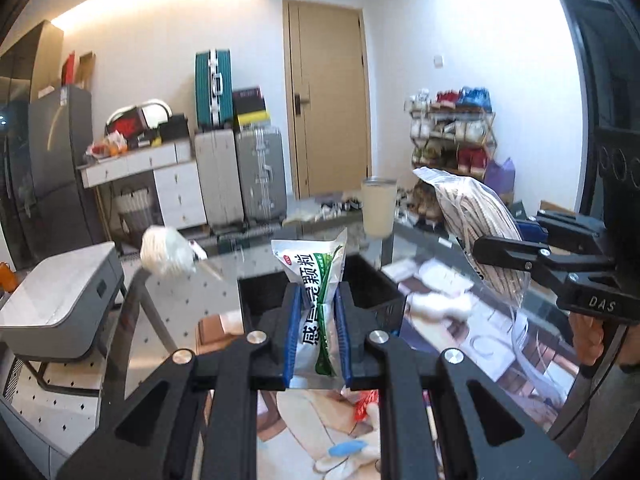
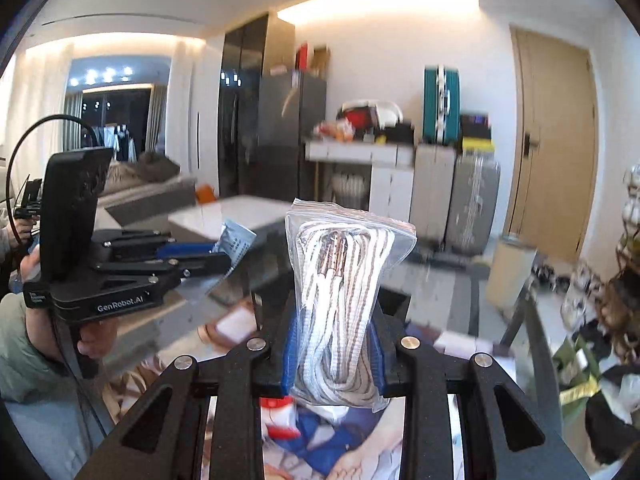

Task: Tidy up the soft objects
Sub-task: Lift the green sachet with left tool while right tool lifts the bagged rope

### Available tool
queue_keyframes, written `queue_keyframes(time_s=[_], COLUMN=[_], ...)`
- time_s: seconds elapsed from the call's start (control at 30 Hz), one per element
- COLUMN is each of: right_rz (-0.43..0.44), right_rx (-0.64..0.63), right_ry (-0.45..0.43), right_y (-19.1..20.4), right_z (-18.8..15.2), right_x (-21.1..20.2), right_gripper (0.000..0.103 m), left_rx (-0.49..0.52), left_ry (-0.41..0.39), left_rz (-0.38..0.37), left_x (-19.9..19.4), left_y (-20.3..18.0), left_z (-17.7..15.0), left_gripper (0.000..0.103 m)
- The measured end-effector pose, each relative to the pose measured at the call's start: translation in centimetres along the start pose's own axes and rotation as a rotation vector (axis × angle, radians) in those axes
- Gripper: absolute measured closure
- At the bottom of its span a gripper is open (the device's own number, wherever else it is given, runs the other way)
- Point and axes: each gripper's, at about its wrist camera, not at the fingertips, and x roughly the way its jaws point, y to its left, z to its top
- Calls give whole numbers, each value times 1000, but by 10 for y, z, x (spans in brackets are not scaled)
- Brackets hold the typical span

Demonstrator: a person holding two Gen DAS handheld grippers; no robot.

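Note:
My left gripper is shut on a white and green medicine sachet and holds it upright above a black bin on the glass table. My right gripper is shut on a clear zip bag of striped cord, also held up in the air. In the left wrist view the right gripper shows at the right with the cord bag. In the right wrist view the left gripper shows at the left with the sachet.
A white bundle and a pale cup stand on the glass table. Under the glass lie boxes and soft toys. Suitcases, a drawer unit and a shoe rack stand behind. A grey stool is at left.

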Motion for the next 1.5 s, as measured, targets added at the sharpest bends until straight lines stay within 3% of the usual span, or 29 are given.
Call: queue_keyframes(time_s=[0.2, 0.97, 1.5], right_rz=[-14, -16, -34], right_rx=[8, 9, 65], right_ry=[-81, -107, -142], right_y=[6, 11, 1], right_z=[0, 8, 52], right_x=[-13, -7, 57], right_gripper=[75, 75, 75], left_rx=[-19, -38, -160], left_ry=[-84, -155, -194], left_rz=[4, -13, -5], left_x=[-15, -18, 47], left_y=[6, 1, 33], left_z=[7, 22, 61], left_gripper=[88, 88, 88])
